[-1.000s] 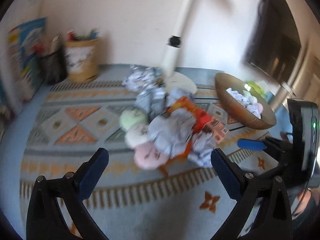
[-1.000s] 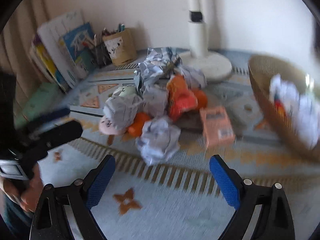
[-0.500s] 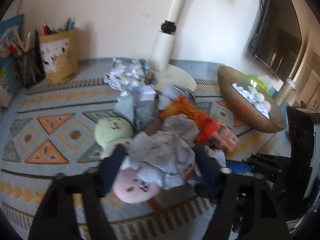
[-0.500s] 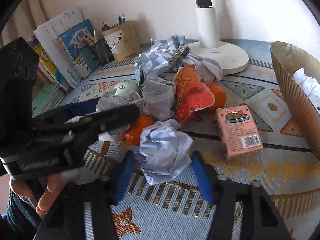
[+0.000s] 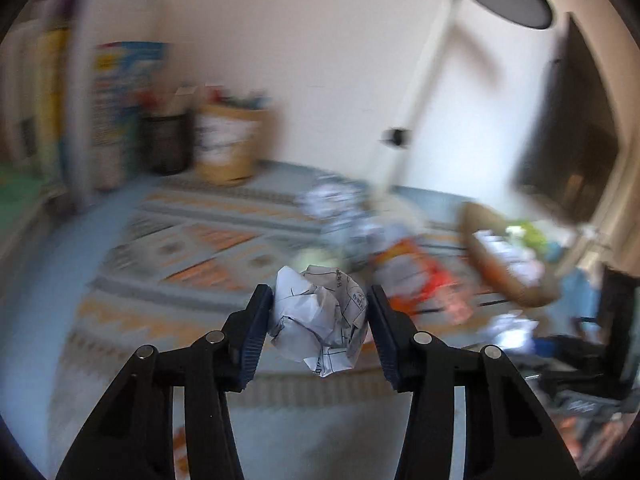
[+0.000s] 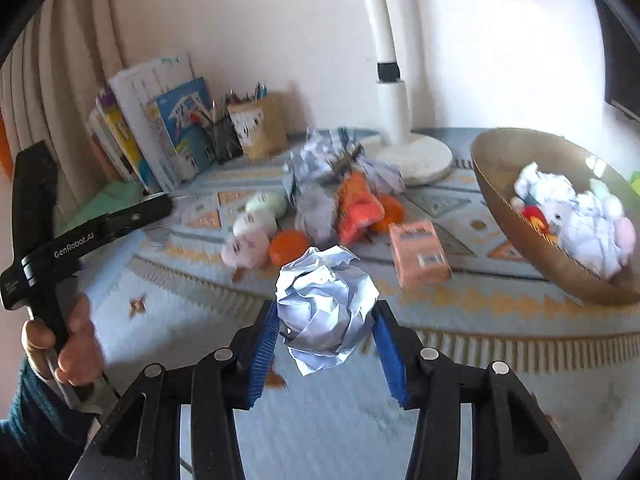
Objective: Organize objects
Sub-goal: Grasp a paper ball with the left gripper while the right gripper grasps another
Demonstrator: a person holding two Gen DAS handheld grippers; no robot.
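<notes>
We are holding a paper ball in each gripper. Our left gripper [image 5: 320, 316] has just been closing, and now its two pads are squeezing a white crumpled paper ball [image 5: 320, 318] with black lines on it. Our right gripper [image 6: 326, 330] has just been closing too, and its blue pads are pinching a pale blue paper ball [image 6: 326, 314]. Both balls are sitting right between the fingers and are up off the rug [image 6: 500, 308]. The brown bowl [image 6: 520, 240] is lying far and to the right of both grippers, with paper balls already in it. Our right hand looks nearer to it, so we think that ball should go in first. The toy pile [image 6: 320, 208] is waiting in the middle.
</notes>
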